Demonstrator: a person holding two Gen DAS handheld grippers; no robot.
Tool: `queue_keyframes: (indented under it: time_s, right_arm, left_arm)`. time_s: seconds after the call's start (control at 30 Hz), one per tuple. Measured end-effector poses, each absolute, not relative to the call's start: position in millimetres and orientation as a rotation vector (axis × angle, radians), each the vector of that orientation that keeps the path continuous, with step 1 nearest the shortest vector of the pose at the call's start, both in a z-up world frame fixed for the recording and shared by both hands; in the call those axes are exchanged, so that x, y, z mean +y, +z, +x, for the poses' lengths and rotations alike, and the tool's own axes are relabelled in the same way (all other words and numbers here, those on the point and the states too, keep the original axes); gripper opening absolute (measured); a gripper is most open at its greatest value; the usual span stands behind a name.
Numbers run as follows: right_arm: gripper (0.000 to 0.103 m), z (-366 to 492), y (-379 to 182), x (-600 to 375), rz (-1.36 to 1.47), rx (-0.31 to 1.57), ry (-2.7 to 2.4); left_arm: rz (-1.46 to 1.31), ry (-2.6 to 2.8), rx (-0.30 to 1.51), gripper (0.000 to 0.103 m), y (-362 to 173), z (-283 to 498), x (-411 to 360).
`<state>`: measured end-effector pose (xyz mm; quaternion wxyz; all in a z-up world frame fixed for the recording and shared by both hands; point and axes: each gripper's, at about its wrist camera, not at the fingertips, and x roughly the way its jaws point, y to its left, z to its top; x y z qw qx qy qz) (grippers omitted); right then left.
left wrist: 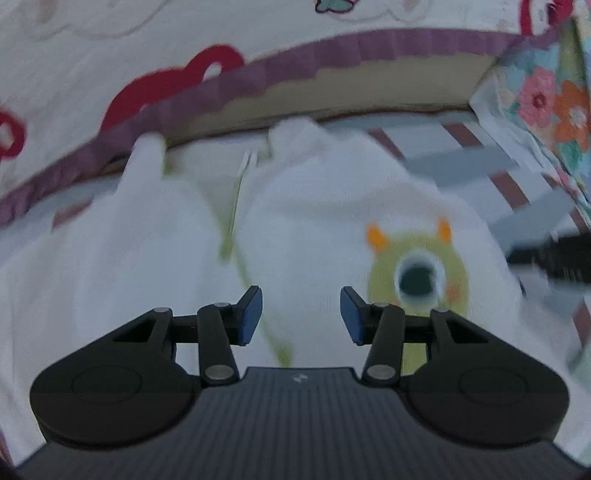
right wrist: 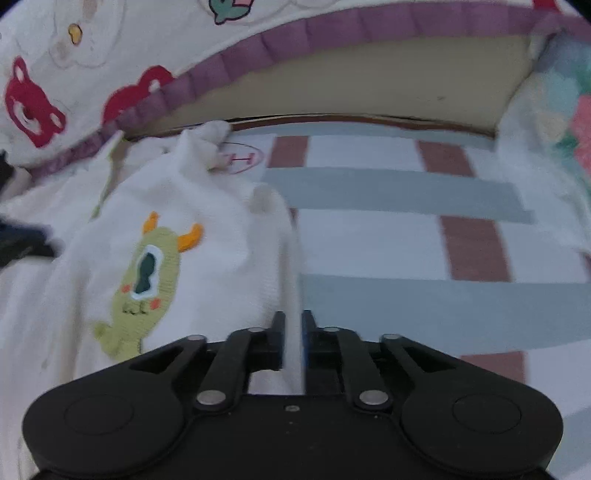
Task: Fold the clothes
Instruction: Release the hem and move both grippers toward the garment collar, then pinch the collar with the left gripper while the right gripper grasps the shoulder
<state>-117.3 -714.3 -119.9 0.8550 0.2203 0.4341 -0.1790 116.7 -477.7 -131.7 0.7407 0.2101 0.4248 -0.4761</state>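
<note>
Right gripper [right wrist: 293,332] narrowed down to a slim gap, black fingers clamped on a fold of the white garment [right wrist: 207,236] along its right-hand edge, cloth running up between the pads. Left gripper [left wrist: 301,317] part-open over the same garment, blue pads [left wrist: 251,317] apart with nothing pinched between them, white cloth showing in the gap. Garment soft, knitted-looking, white, rumpled into humps and folds, with a thin green seam line down one side. Stitched on its front a yellow-green one-eyed monster [right wrist: 147,280] with orange horns, a dark oval eye ringed in white, small red cheeks. Spread over the left part of a striped bed sheet [right wrist: 406,236] of white, grey-blue and brick-red bands, a bunched end reaching the sheet's far edge beside a small red circular mark. Behind that far edge a tan board [right wrist: 369,88], topped by a cream cover with purple frill [right wrist: 295,33] and red bear prints. At the sheet's right edge a floral cloth [left wrist: 546,107], blurred.
</note>
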Motion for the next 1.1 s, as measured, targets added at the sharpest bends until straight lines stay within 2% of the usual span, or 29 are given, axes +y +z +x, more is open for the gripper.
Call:
queue_keyframes:
  time_s: [0.07, 0.13, 0.27, 0.37, 0.4, 0.5, 0.57, 0.6, 0.63, 0.67, 0.7, 0.73, 0.83, 1.0, 1.07, 1.1]
  right_arm:
    - [0.019, -121.8, -120.9, -720.8, 0.512, 0.858, -0.366]
    - [0.024, -125.6, -121.9, -727.0, 0.555, 0.817, -0.349]
    - [0.038, -124.4, -125.1, -732.1, 0.582, 0.812, -0.323]
    - [0.044, -122.7, -138.5, -737.2, 0.729, 0.786, -0.287]
    - [0.044, -120.7, -147.1, -739.6, 0.808, 0.774, -0.281]
    - [0.046, -107.5, -163.2, -734.9, 0.921, 0.777, -0.297]
    - [0.037, -98.7, -161.9, -723.3, 0.877, 0.768, -0.329]
    - [0.026, -95.3, -158.9, -715.7, 0.84, 0.754, -0.344]
    - [0.017, -93.1, -154.6, -707.1, 0.802, 0.735, -0.353]
    - [0.015, -91.3, -149.4, -698.0, 0.762, 0.718, -0.362]
    - [0.015, -89.6, -143.3, -687.7, 0.714, 0.698, -0.366]
    - [0.014, -87.6, -135.9, -674.7, 0.657, 0.679, -0.352]
    - [0.014, -79.0, -117.3, -633.2, 0.509, 0.647, -0.266]
    - [0.014, -57.1, -116.9, -578.4, 0.391, 0.709, -0.103]
    - [0.014, -46.3, -124.6, -562.4, 0.352, 0.768, -0.04]
    - [0.015, -41.1, -129.0, -555.8, 0.336, 0.8, -0.022]
  left_arm:
    - [0.405, -1.061, 0.918, 0.052, -126.1, 129.0, -499.3]
    - [0.378, -1.066, 0.93, 0.061, -125.8, 138.6, -517.9]
    - [0.365, -1.045, 1.013, 0.063, -137.1, 145.8, -554.5]
    - [0.352, -1.014, 1.111, 0.065, -151.0, 143.4, -576.0]
    - [0.349, -1.002, 1.124, 0.069, -156.3, 141.9, -581.9]
    - [0.434, -0.909, 1.087, 0.088, -176.4, 132.5, -601.7]
    - [0.543, -0.926, 1.069, 0.088, -193.4, 128.1, -613.2]
    - [0.541, -0.939, 1.067, 0.083, -195.1, 129.5, -609.8]
    - [0.523, -0.952, 1.066, 0.065, -195.1, 131.8, -604.3]
    - [0.477, -0.978, 1.071, 0.05, -191.3, 136.3, -596.3]
    - [0.439, -0.995, 1.085, 0.018, -186.7, 141.7, -586.3]
    - [0.405, -1.007, 1.101, 0.006, -182.3, 147.1, -575.9]
    - [0.341, -0.986, 1.073, 0.002, -165.9, 163.4, -541.5]
    - [0.297, -0.904, 1.026, 0.003, -147.3, 185.4, -487.3]
    - [0.273, -0.941, 1.052, 0.007, -140.7, 189.6, -472.5]
    - [0.274, -0.974, 1.057, 0.015, -137.2, 184.5, -469.5]
